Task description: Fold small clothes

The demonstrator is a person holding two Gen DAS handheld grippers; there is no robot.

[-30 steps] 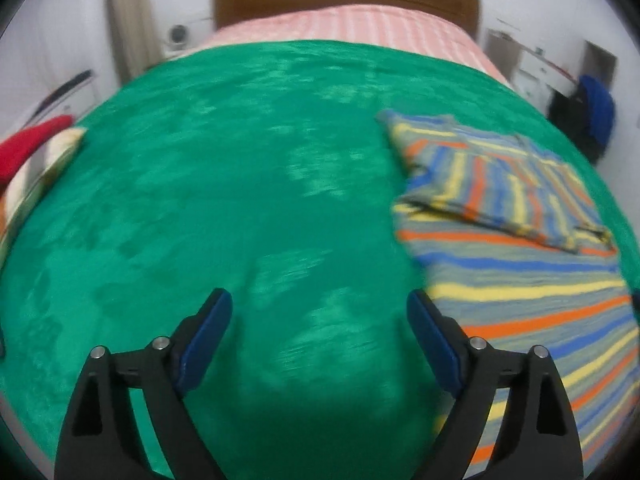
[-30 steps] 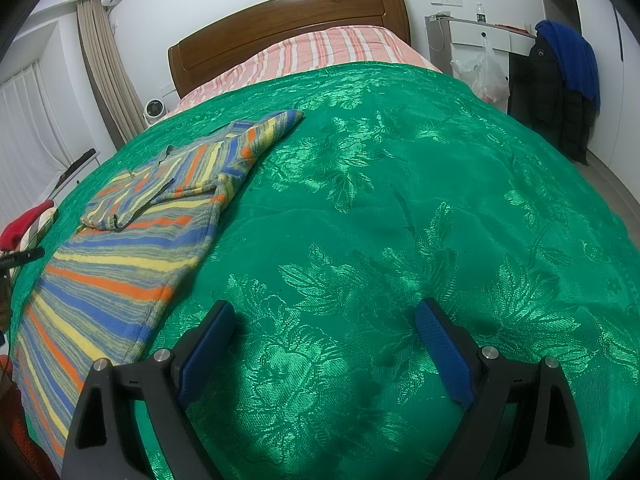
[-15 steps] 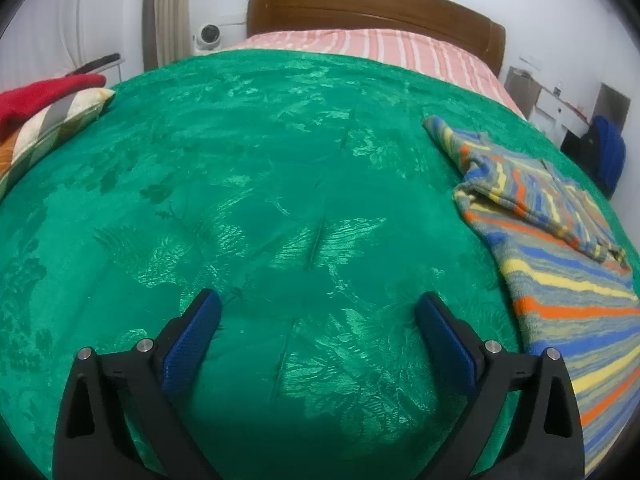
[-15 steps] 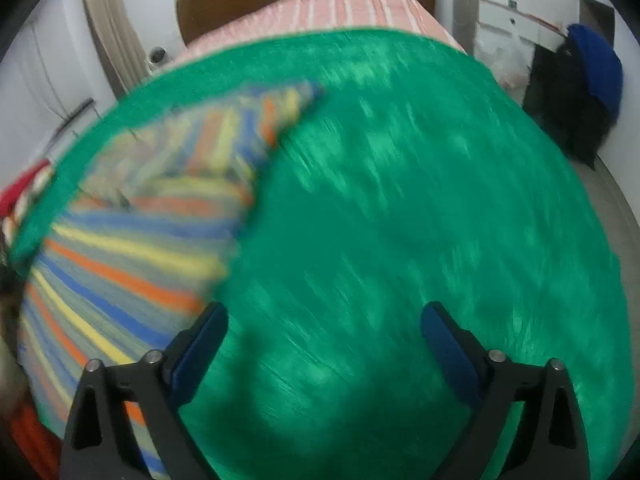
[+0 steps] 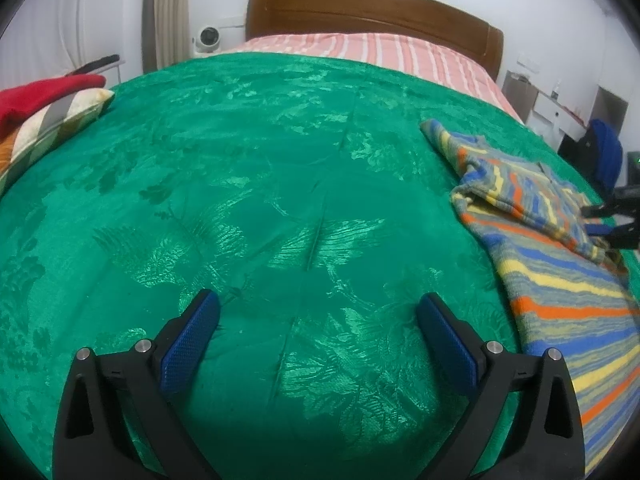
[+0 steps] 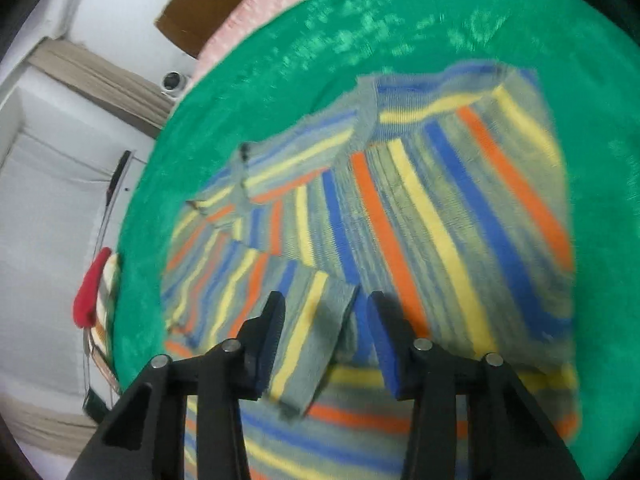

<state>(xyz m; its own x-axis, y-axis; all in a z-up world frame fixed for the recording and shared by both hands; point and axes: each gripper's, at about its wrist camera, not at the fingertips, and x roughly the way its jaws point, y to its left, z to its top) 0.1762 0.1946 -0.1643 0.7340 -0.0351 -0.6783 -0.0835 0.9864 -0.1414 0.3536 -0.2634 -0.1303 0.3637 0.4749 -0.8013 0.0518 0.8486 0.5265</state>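
Bedroom, white walls. Bed with a dark wooden headboard; pink striped sheet at its head, glossy green floral bedspread over the rest. Beige curtain in the left corner — a small white round device beside it. Red-topped striped cushion at the left edge. White desk far right, blue garment hanging nearby.

The left black plastic two-finger gripper has angular triangular cut-out arms, round silver screws at its joints, and textured blue rubber pads. The right black plastic two-finger gripper matches it, with silver screws and blue-lined fingers.
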